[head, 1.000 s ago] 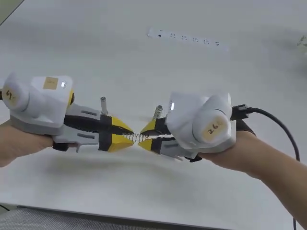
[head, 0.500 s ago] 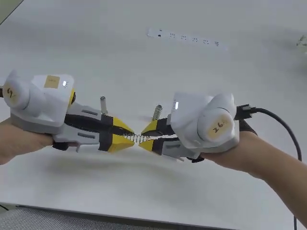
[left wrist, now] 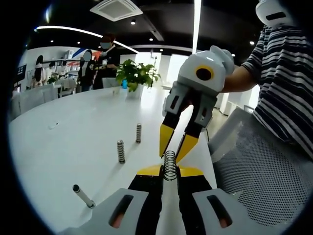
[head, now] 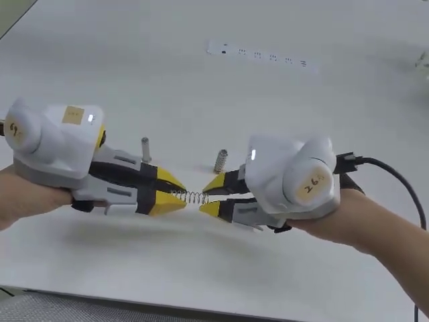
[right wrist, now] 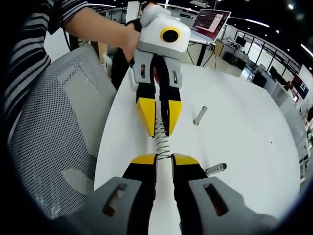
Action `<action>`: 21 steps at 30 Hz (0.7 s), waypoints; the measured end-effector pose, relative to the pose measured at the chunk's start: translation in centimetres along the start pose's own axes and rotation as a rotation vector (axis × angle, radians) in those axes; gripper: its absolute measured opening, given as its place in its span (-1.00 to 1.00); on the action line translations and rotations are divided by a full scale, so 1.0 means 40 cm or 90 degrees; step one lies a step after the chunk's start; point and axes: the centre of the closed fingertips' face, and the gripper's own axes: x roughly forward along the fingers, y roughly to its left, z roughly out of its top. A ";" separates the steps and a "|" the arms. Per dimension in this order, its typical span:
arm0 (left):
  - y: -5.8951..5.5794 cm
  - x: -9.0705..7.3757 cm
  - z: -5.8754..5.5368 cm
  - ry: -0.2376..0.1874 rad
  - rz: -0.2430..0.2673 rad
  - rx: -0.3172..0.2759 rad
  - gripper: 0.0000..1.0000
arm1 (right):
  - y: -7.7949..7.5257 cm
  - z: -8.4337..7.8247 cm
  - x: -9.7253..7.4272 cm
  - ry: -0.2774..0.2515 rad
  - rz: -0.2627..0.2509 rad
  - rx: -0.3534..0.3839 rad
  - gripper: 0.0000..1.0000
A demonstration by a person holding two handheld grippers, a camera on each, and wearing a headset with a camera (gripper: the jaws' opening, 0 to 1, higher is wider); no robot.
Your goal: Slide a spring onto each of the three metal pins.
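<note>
1. Lower centre of the head view: spring point(head: 193, 196) held in the air between two sets of yellow tips, clear of the white table point(head: 201, 67).
2. Left gripper point(head: 181, 196) clenched on one end. Right gripper point(head: 203, 198) pinching the other end, parted only as far as the coil's width, judging by the left gripper view. Somewhat drawn out between them, by the look of the coils.
3. Left of centre in the head view, just above the left gripper: bare pin point(head: 145, 143), upright. To its right: sprung pin point(head: 220, 159), already wearing a coil. Left of centre in the left gripper view, beyond that one: farther sprung pin point(left wrist: 138, 133). Probably the last spring to place.
4. Ease the pull first, so as not to fling the spring on release.
5. Let go with one gripper only and keep a firm pinch near the end with the other.
6. Turn the held spring upright, open end down, straight over the bare pin's top.
7. Lower along the pin's axis without tilting. Expect snagging or buckling if off-centre.
8. Open only once well down the pin.
</note>
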 end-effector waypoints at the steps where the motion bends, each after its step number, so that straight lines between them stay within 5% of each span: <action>1: 0.000 -0.001 0.000 0.001 0.000 0.000 -0.85 | 0.001 0.000 0.000 0.001 0.002 -0.006 -0.74; 15: 0.002 -0.007 -0.009 0.012 0.003 -0.005 -0.85 | -0.004 0.029 -0.018 -0.011 0.006 -0.061 -0.75; 21: 0.000 -0.009 -0.021 0.024 0.006 0.000 -0.85 | -0.004 0.061 -0.025 -0.040 0.011 -0.051 -0.75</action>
